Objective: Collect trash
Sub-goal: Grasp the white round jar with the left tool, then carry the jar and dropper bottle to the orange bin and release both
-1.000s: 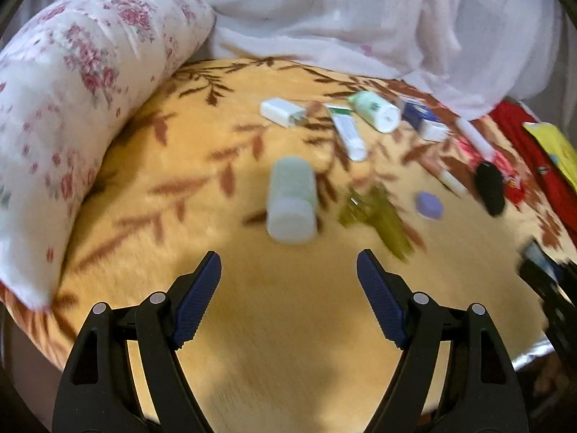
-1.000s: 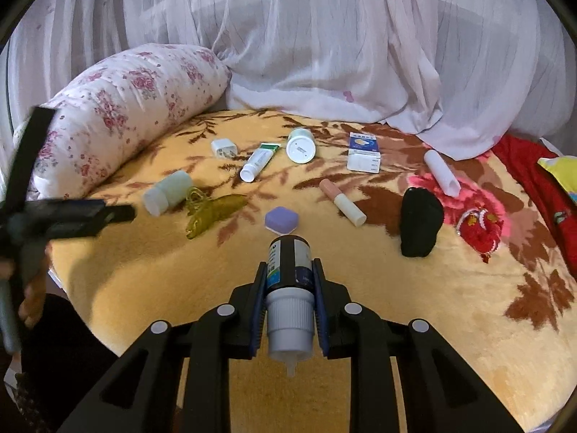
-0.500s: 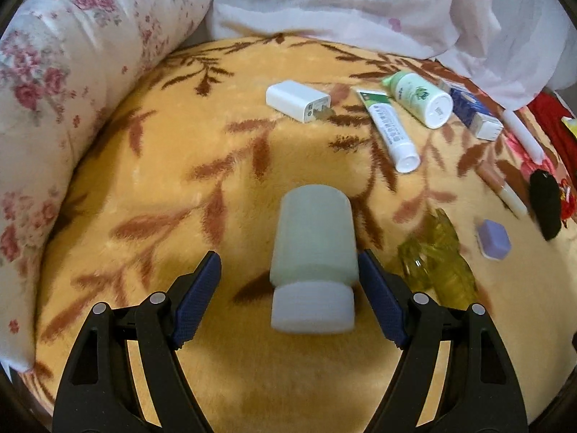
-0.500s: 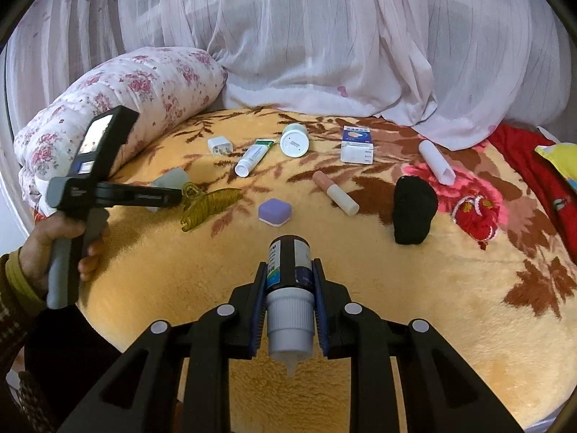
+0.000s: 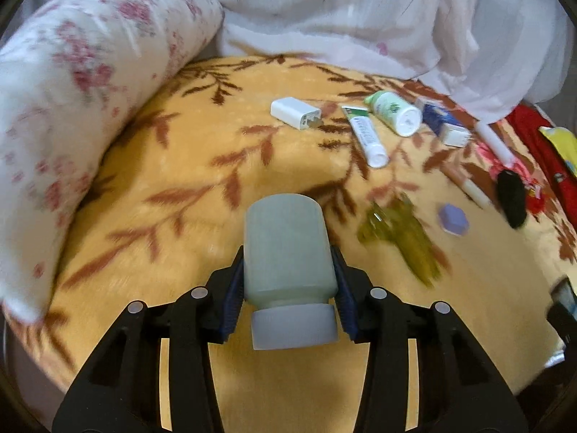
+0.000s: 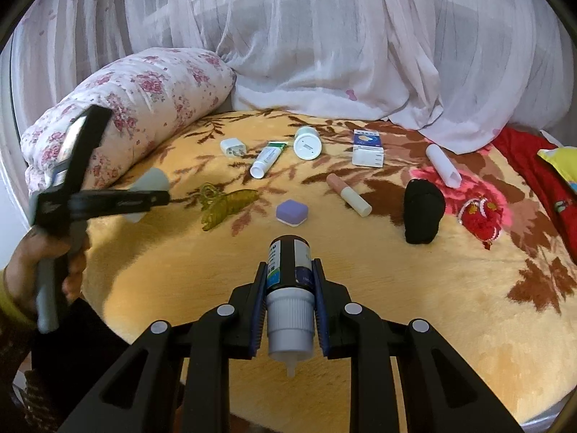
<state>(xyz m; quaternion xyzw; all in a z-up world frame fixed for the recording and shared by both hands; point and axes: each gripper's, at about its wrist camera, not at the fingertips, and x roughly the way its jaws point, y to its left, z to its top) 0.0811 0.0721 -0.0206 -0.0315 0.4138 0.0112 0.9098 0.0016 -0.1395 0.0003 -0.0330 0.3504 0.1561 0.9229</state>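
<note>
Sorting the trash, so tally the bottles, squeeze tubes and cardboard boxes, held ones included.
Bottles: 3, pale green bottle, dark bottle, white-capped bottle
Squeeze tubes: 1, toothpaste tube
Cardboard boxes: 1, blue-white box
Total: 5

Three bottles (image 6: pixel 307 143), two tubes (image 6: pixel 268 158), one charger (image 6: pixel 232 147), one box (image 6: pixel 368 147), one hair clip (image 6: pixel 225 205).

Matt, frosted plastic bottle (image 5: pixel 288 252) in the left gripper (image 5: pixel 288 288); beneath it a plush, fuzzy blanket (image 5: pixel 180 166); ahead, sheer gauzy curtain (image 6: pixel 324 36).
</note>
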